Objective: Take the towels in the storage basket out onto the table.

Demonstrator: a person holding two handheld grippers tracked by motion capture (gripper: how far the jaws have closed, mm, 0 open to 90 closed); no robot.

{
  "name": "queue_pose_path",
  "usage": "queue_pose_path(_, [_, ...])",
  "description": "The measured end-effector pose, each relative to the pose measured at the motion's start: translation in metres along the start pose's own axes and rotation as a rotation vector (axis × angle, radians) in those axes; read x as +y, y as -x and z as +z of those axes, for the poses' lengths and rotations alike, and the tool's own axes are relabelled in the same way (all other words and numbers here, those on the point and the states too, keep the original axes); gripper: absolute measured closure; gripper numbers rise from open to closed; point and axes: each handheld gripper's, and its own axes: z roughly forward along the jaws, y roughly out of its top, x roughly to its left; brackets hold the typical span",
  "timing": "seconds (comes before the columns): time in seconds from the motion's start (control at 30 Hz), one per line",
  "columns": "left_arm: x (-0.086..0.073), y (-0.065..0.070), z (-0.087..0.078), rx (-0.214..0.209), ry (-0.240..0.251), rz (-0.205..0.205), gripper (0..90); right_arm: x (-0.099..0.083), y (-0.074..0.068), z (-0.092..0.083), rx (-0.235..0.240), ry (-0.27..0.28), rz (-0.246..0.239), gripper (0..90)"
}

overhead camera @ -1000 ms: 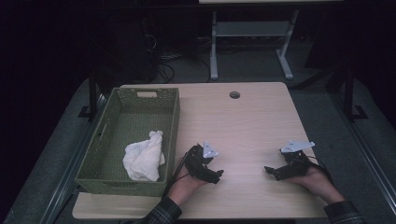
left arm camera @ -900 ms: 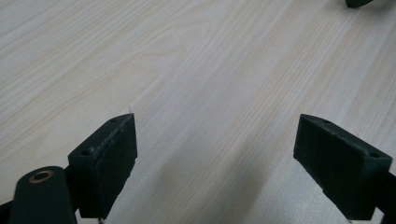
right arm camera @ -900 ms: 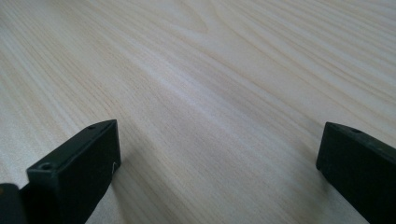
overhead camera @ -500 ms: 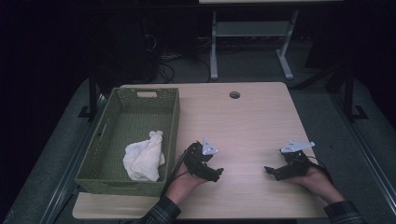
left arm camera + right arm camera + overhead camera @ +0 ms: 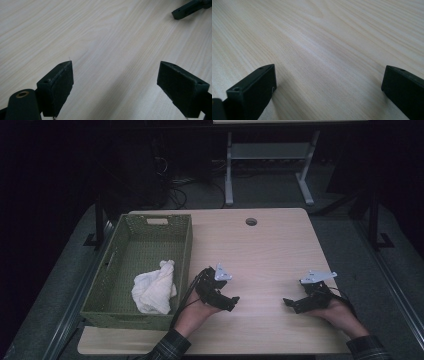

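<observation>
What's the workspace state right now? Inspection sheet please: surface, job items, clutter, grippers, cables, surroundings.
Surface: light wood table, bare apart from the basket; round cable hole near the far edge.
Job's things: green woven basket on the table's left side, white cloth crumpled inside at its near end.
Clutter: nothing seen.
Grippers: left gripper open, nothing between its fingers, low over the table beside the basket; right gripper open, empty, low over the table's right side.
Cables: black cable trails from the left gripper.
Surroundings: dark room, grey carpet, metal stand behind the table.
</observation>
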Motion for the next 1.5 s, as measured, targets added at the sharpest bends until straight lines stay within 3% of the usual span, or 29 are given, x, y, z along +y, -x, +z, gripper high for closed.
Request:
queue_pose_path(0.4, [0.013,-0.002,-0.008,-0.052,0.014,0.028,13.1,0.000,0.000,0.000,0.000,0.000,0.000,0.0])
queue_pose_path(0.7, [0.024,-0.008,-0.018,-0.086,0.051,0.043,13.2,0.000,0.000,0.000,0.000,0.000,0.001,0.0])
queue_pose_path(0.9, [0.031,-0.014,-0.026,-0.087,0.062,0.063,13.3,0.000,0.000,0.000,0.000,0.000,0.001,0.0])
queue_pose_path(1.17, [0.029,-0.024,-0.036,-0.086,0.079,0.047,13.4,0.000,0.000,0.000,0.000,0.000,0.000,0.0])
queue_pose_path(1.23, [0.030,-0.025,-0.038,-0.106,0.091,0.036,13.4,0.000,0.000,0.000,0.000,0.000,0.000,0.0])
queue_pose_path(1.5, [0.035,-0.030,-0.048,-0.109,0.095,0.039,13.4,0.000,0.000,0.000,0.001,0.001,-0.002,0.0])
